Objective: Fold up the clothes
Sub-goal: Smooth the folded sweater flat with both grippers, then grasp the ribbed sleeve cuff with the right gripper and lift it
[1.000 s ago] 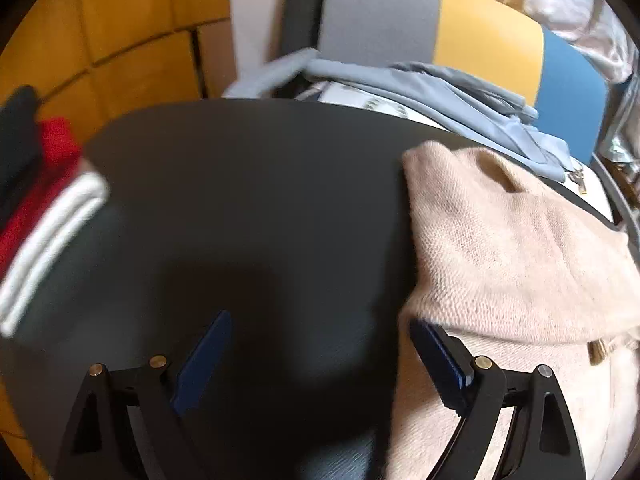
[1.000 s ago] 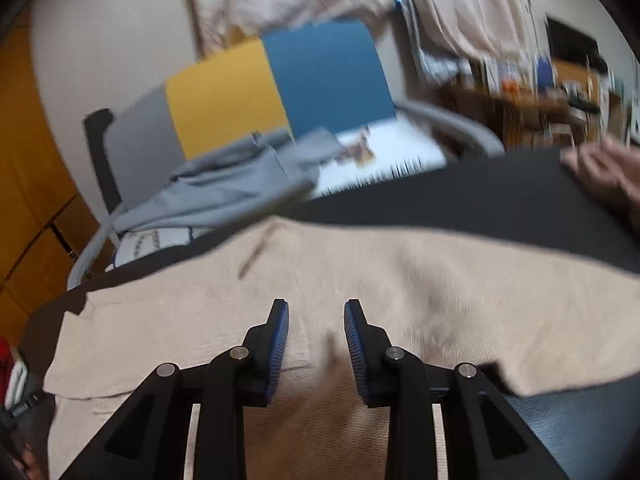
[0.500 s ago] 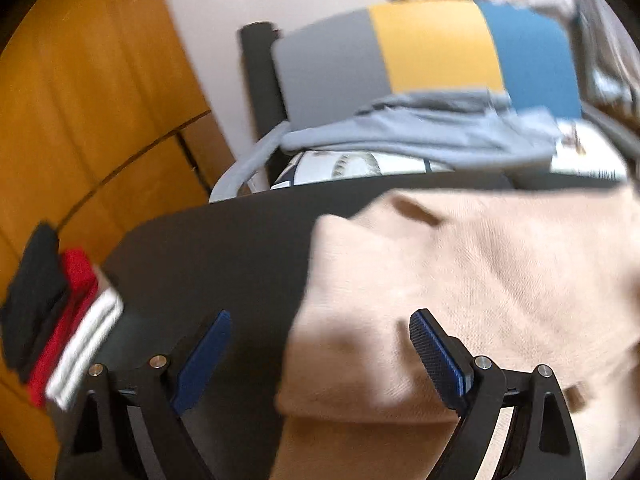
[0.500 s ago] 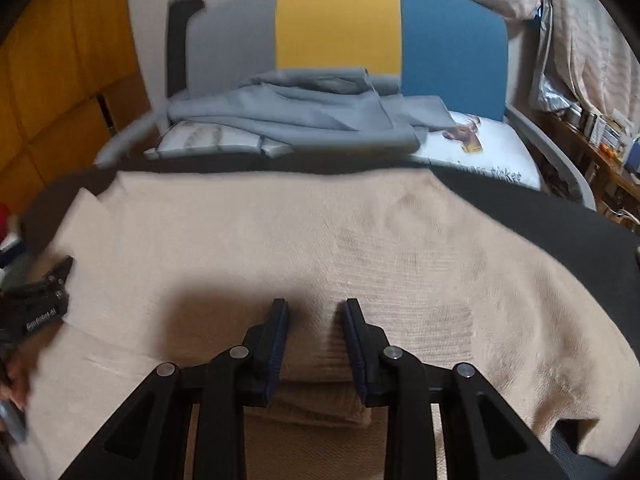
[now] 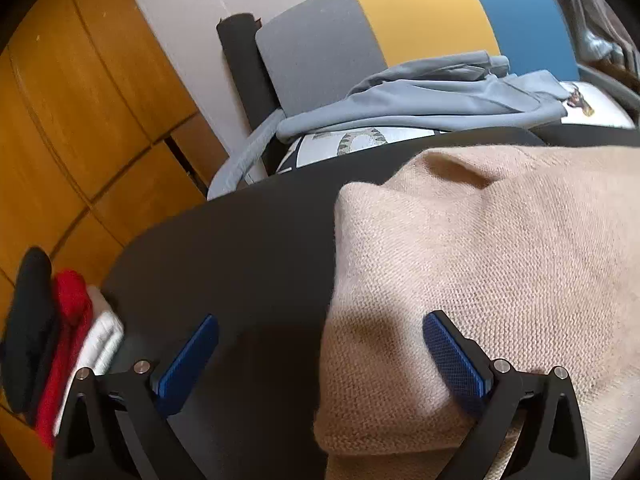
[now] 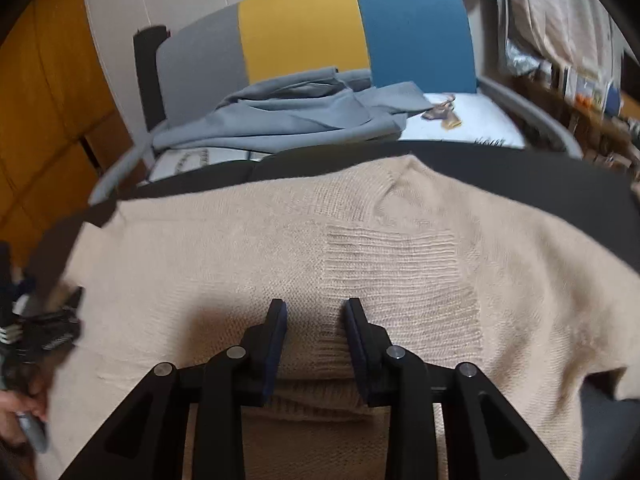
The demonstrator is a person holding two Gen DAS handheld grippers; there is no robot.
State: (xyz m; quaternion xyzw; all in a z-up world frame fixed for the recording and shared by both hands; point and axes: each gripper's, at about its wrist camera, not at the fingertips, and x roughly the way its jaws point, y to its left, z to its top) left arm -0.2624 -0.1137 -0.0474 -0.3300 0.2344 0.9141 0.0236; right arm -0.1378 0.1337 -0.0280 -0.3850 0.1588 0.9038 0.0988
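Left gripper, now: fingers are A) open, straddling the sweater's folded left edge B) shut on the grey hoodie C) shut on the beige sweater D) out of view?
A: the left gripper is spread wide, one of its fingers over the dark table, the other over the beige sweater.

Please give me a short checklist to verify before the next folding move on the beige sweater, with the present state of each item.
1. Right gripper has a grip on the beige sweater: ok, the jaws stand narrow with a fold of knit between them.
2. Left gripper ready to grasp: ok, jaws wide open, astride the sweater's left edge.
3. Left gripper holds cloth: not ok, nothing is between its fingers.
4. Sweater lies flat: not ok, a hump shows near its upper left corner.
5. Black table free on the left side: ok, bare up to the folded stack.
6. Sweater's near hem position: cannot tell, hidden under the grippers.
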